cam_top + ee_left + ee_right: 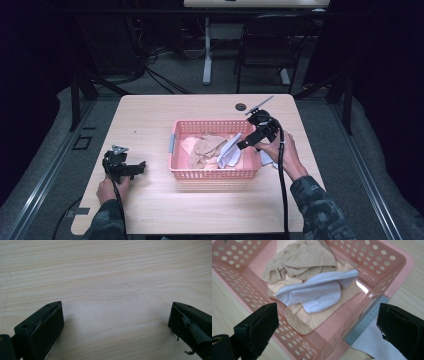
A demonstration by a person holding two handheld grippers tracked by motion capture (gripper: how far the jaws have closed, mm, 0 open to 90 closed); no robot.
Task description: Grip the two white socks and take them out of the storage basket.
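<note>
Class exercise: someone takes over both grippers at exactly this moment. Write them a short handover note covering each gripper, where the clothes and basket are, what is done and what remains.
Left gripper: open, empty, low over bare table left of the pink basket.
Right gripper: open, empty, held above the basket's right end.
In the basket: a tan garment, a peach one beneath, and a white cloth on top.
Outside: a white ribbed cloth on the table against the basket's right side.
Done: three pieces appear to be in.
Left: probably the ribbed cloth, likely easiest for the right gripper.
</note>
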